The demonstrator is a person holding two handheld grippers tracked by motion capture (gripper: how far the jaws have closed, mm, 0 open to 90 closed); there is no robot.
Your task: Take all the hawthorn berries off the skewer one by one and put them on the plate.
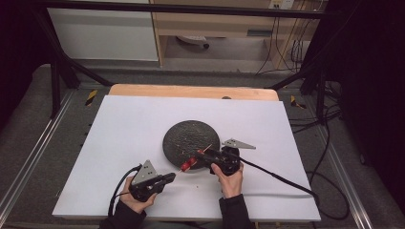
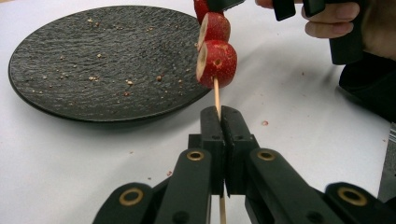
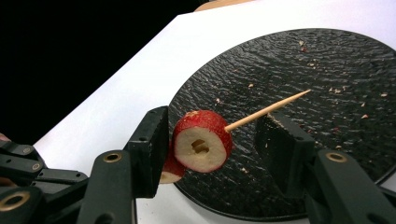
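Surface (image 1: 129, 129): covered in white — a wooden edge is seen at the far side.
Cabinet (image 1: 102, 33): white, set beyond.
Cables (image 1: 286, 43): hung at the back right.

High view overhead; gripper views close, sharing plate (image 2: 93, 70).

three fruit slices (image 2: 215, 63), one skewer (image 3: 266, 111), one plate (image 1: 179, 138)
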